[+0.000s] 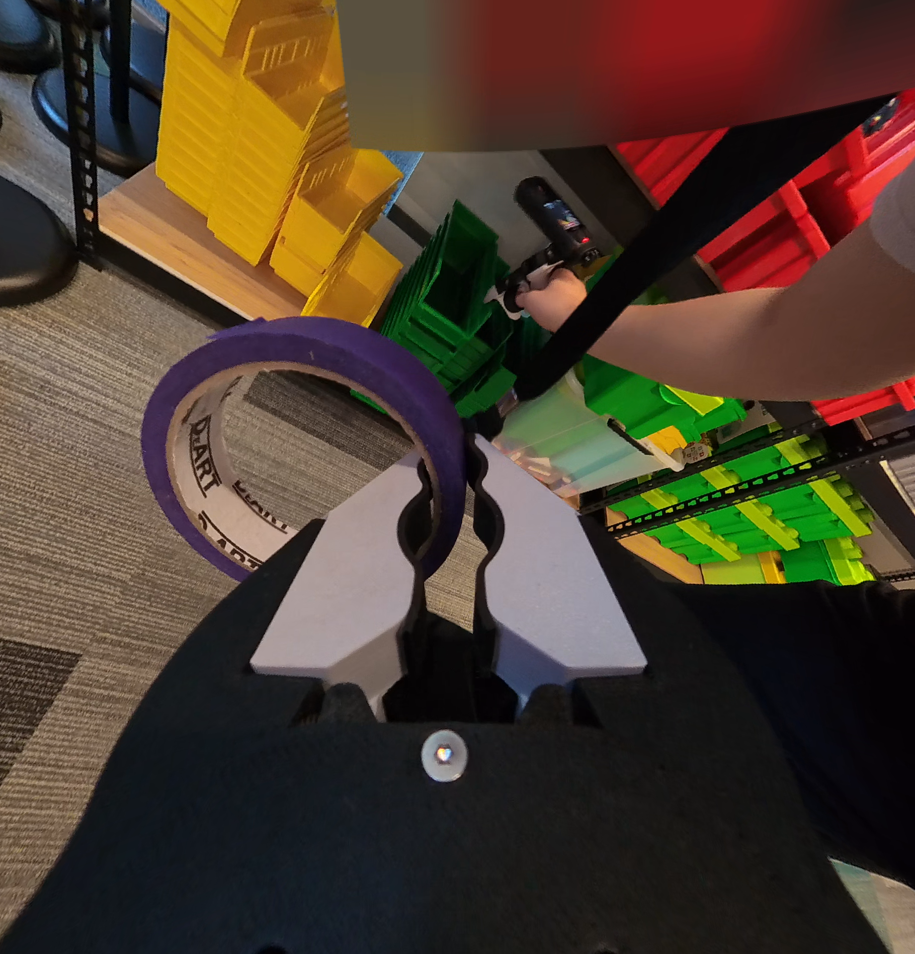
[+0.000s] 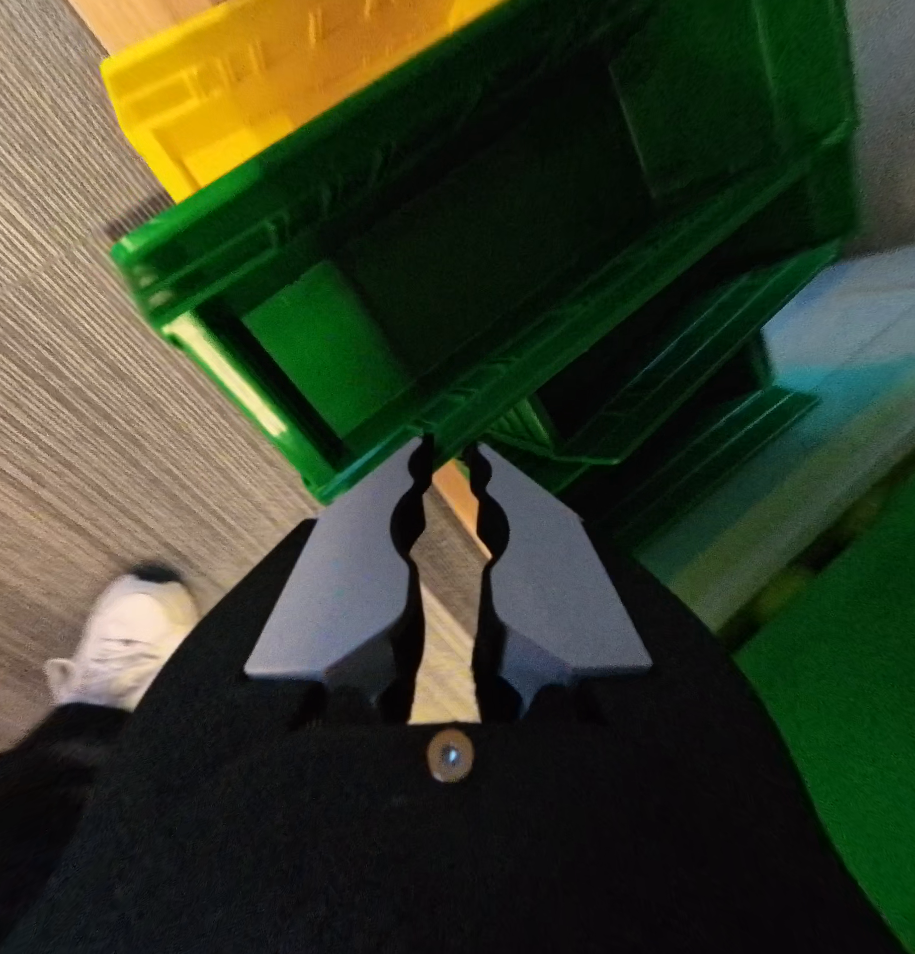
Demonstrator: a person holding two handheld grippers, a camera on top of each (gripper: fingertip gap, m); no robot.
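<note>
My left gripper is shut on the rim of a purple tape roll with a white printed core, and holds it upright above grey carpet. My right gripper is closed to a narrow gap with its tips on the near rim of a green bin, the top one of a nested green stack; this view is blurred. The left wrist view shows that gripper farther off, held in a hand at the green stack.
A stack of yellow bins stands on a low wooden shelf left of the green ones, and also shows in the right wrist view. Red bins, a clear tub and green totes fill the black metal rack. A white shoe is on the carpet.
</note>
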